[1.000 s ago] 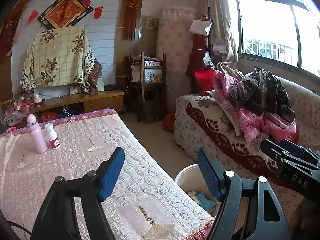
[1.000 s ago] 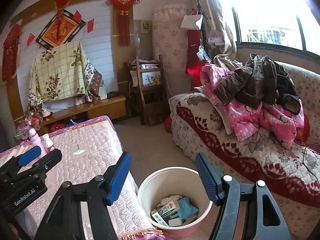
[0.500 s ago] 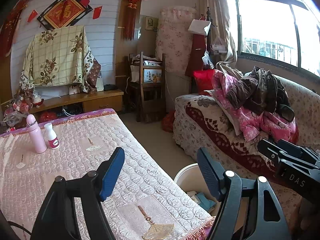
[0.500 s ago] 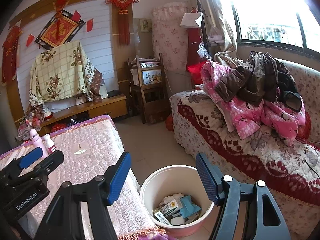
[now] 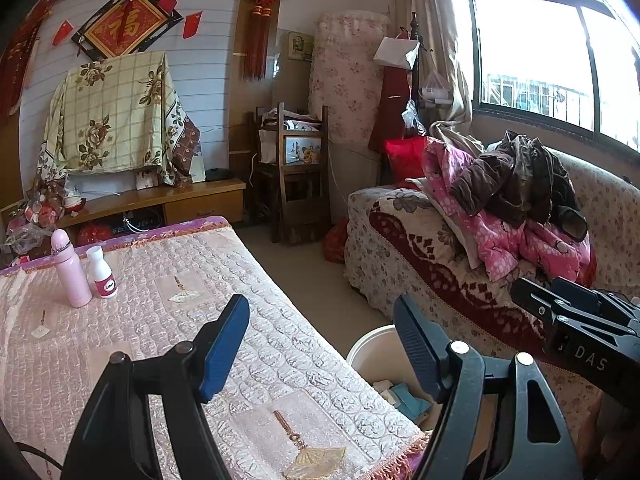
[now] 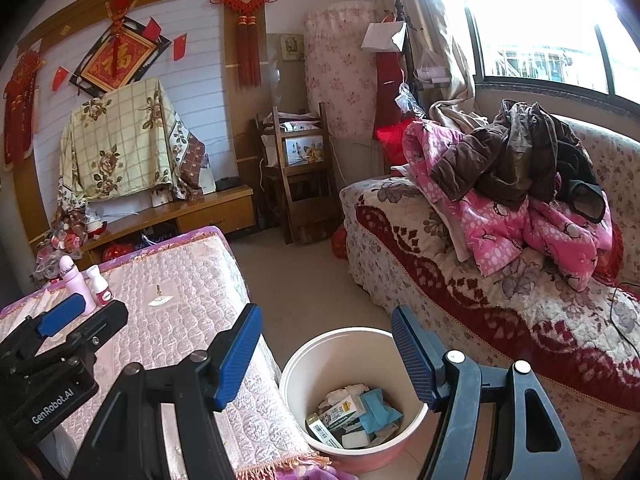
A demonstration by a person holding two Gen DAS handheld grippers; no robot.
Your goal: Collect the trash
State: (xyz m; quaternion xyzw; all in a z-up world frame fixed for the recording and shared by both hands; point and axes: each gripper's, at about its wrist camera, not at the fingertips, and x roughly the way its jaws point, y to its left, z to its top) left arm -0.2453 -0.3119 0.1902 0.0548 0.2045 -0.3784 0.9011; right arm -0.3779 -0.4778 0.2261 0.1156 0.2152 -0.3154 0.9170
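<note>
**Q:** While both tools hang above the room, where is the trash, and how should the collecting go?

**A:** Most trash sits already in the white bucket (image 6: pixel 352 392) on the floor, near, between the worktop (image 6: pixel 180 300) on the left and the sofa (image 6: pixel 500 312) on the right: a small carton, blue paper, crumpled tissue. On the worktop's quilted cover I see only a pink bottle (image 5: pixel 70 270) and a small white bottle (image 5: pixel 102 274) at the far left. If those count as trash, take one upright by its middle, then release it directly over the bucket.

**Q:** And the hands?

**A:** Each points gently downward. The left hand-held gripper (image 5: pixel 320 344) is over the worktop's near right edge, jaws apart, empty. The right hand-held gripper (image 6: pixel 326 348) frames the bucket, also parted, holding nothing.
</note>
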